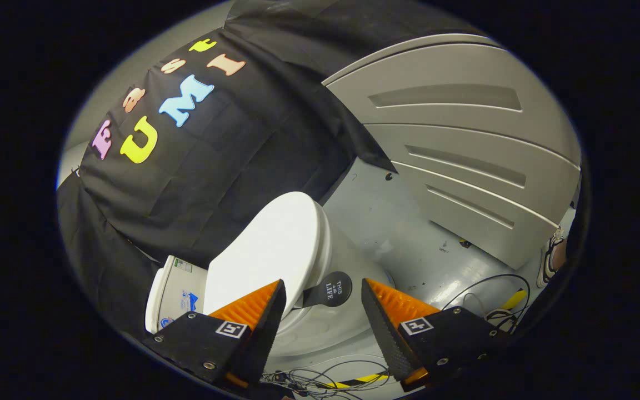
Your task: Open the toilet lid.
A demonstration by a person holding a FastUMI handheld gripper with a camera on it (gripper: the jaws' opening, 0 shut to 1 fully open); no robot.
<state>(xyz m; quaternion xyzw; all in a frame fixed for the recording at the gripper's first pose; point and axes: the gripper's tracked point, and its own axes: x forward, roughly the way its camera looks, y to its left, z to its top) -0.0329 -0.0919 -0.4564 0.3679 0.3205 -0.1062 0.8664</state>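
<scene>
Seemingly the approach is done and the grasp is the step in hand: the gripper (323,311) hangs just above the toilet (320,328), its two fingers spread wide apart and clamped on nothing. The toilet lid (267,255) looks partly raised, tilted up from the bowl toward the tank (173,297) behind it, though the fisheye bend makes the angle hard to judge. A round dark lifting tab (328,289) with pale lettering sticks out from the lid's front edge, and it sits in the open gap between the fingers, nearer the left one. That left finger overlaps the lid's lower corner in view; whether it touches I cannot tell.

My judgement is that the next move calls for bringing the fingers together on the tab, or on the lid's rim beside it, then swinging upward and back along the hinge arc until the lid rests against the tank. A grip too shallow could slip off the tab.

Counted: one toilet, one lid, one tab, one tank. Loose cables (486,303) trail over the grey floor (409,233) beyond the right finger. One grey panelled wall (464,144) stands past the bowl, and a person's shoe (553,258) shows at the floor's far edge by it
</scene>
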